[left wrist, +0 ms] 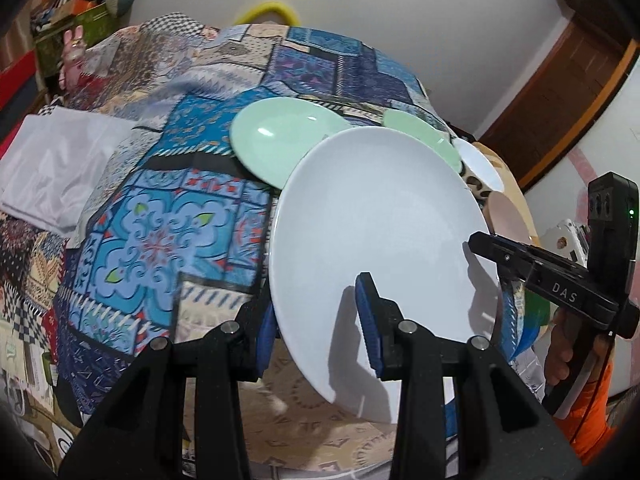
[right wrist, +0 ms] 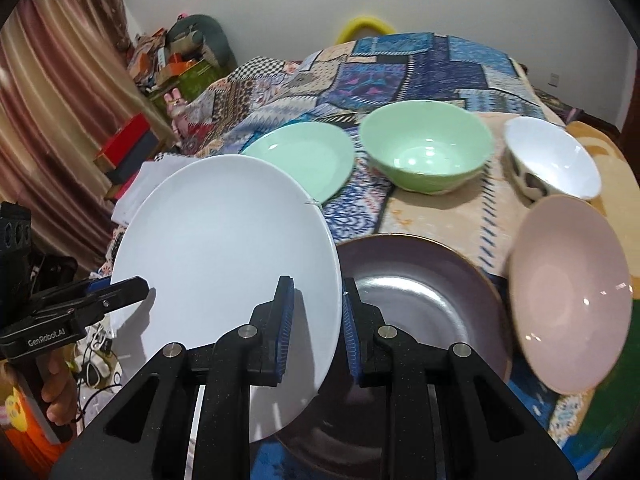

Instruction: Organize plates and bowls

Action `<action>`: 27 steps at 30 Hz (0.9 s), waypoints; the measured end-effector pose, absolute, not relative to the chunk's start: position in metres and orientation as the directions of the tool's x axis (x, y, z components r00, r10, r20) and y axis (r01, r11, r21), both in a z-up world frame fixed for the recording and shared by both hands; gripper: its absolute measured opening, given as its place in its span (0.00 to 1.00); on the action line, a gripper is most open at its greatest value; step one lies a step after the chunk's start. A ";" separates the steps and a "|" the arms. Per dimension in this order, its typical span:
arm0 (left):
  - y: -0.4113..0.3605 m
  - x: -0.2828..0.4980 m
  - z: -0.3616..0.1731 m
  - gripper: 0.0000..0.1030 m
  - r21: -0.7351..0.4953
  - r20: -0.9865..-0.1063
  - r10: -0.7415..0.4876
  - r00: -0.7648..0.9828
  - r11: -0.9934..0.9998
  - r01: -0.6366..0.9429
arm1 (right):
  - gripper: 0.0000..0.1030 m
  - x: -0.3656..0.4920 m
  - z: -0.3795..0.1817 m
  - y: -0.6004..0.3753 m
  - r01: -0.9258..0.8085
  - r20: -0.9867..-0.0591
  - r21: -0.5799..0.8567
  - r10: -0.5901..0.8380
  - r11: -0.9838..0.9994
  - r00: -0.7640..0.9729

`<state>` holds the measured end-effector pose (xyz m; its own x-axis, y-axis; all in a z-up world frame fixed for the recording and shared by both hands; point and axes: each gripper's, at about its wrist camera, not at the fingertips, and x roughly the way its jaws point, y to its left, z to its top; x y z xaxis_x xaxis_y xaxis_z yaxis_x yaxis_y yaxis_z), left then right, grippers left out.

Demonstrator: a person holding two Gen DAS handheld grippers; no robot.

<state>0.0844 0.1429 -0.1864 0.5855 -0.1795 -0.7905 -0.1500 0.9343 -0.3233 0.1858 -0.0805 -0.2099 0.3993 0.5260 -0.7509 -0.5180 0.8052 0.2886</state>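
Both grippers' jaws clamp opposite rims of the white plate (left wrist: 372,232), held tilted.

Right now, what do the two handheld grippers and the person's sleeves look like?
Both the left gripper and right gripper are matte black plastic with silver pivot screws and blue ribbed pads. One side reads GenRobot.AI, the other DAS. A black module shows a green light. The sleeve is orange.

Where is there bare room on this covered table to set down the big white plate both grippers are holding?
Free: the patterned blue patchwork cloth between the folded white sheet and the pale green shallow plate. Crowded: the right side, where the green bowl, white patterned bowl, pink plate and dark purple plate sit close. The large white plate hangs tilted.
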 end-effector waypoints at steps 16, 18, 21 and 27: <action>0.087 0.119 -0.203 0.36 -0.298 -0.827 -0.217 0.519 0.951 -0.077 | 0.21 0.184 -0.223 -0.138 -0.428 -0.755 0.313 0.495 0.848 0.429; 0.082 0.123 -0.206 0.36 -0.295 -0.833 -0.219 0.508 0.953 -0.073 | 0.21 0.184 -0.226 -0.143 -0.416 -0.756 0.320 0.494 0.851 0.429; 0.076 0.130 -0.212 0.36 -0.290 -0.842 -0.221 0.492 0.955 -0.067 | 0.21 0.185 -0.231 -0.150 -0.404 -0.761 0.321 0.488 0.856 0.428; 0.065 0.142 -0.223 0.36 -0.282 -0.857 -0.223 0.465 0.958 -0.058 | 0.21 0.188 -0.242 -0.162 -0.377 -0.769 0.339 0.485 0.862 0.416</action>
